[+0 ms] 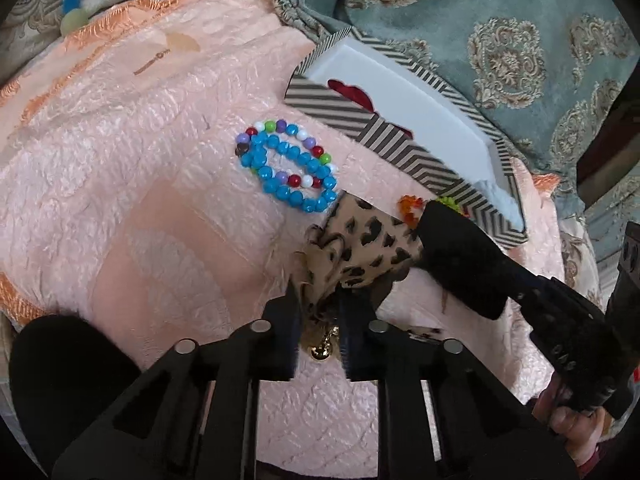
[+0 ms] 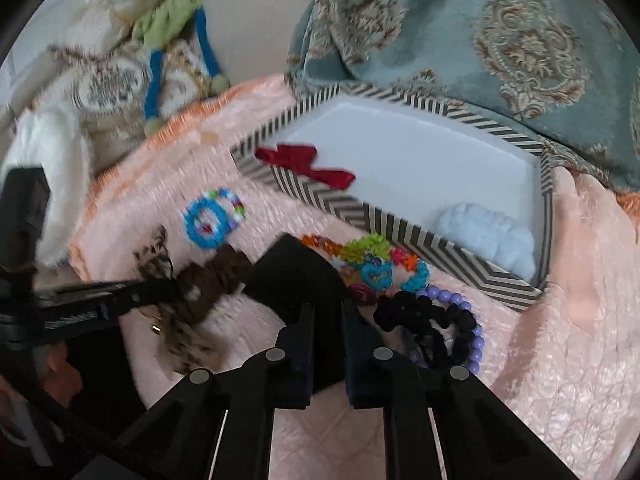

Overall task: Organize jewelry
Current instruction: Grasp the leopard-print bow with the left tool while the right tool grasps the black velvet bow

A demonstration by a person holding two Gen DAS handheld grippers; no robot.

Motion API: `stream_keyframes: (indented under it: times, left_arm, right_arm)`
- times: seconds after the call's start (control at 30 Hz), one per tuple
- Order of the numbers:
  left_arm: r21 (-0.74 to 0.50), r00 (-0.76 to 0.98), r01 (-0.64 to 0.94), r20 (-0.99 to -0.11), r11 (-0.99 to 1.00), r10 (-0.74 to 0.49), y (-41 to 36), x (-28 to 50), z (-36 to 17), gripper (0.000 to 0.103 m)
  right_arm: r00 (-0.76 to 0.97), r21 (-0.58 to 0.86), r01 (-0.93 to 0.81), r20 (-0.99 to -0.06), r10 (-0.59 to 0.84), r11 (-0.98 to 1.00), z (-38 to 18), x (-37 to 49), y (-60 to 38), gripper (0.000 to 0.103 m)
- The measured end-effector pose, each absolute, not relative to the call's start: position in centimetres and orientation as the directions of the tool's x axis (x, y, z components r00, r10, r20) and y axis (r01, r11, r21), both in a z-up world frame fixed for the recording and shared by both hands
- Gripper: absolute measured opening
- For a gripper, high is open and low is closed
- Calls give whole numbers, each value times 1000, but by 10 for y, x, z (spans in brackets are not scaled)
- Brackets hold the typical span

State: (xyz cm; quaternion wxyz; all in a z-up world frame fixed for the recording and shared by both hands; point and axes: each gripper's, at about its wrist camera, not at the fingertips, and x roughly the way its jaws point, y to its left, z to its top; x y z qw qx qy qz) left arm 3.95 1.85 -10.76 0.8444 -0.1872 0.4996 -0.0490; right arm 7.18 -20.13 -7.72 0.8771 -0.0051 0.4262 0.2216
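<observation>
My left gripper (image 1: 320, 336): clamped on leopard-print scrunchie (image 1: 360, 248), lower centre | my right gripper (image 2: 326, 344): clamped on black piece (image 2: 292, 276) | striped box (image 2: 320, 196): upper right.

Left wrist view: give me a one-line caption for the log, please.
Left gripper shut on leopard-print scrunchie beside blue bead bracelet and striped box on pink quilt.

Pink quilt (image 1: 120, 208), teal damask fabric (image 1: 500, 40)

Peach quilted bedspread (image 1: 120, 184) underneath; teal damask fabric (image 1: 500, 32) behind; daylight.
</observation>
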Motion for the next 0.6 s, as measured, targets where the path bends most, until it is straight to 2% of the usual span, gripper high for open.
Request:
stream_keyframes:
  times: [0.43,0.47,0.5,0.57,0.6]
  left_arm:
    - [-364,540,-72,-797,929,-270,26,28,-73,9]
    - [-363,538,-74,-799,929,-269,27,29,-75,9]
    - [-362,531,-78,-804,929,-268,27,29,-78,9]
    - [-357,511,-88,-818,930,-265,27,31,-85,9]
    - [-357,502,-93,-823,930,-266,27,31,-89,9]
  right_arm:
    - [537,193,-386,-748,390,902,-75,64,-197,12]
    - [538,185,-390,-749,386,902,-75,65,-197,21]
    - [535,172,-403,-753,384,899,-75,66,-194,40]
    - [536,151,-431,-751,387,890,-76,68,-189,64]
    - [537,127,-456,-750,386,881,-77,68,-185,64]
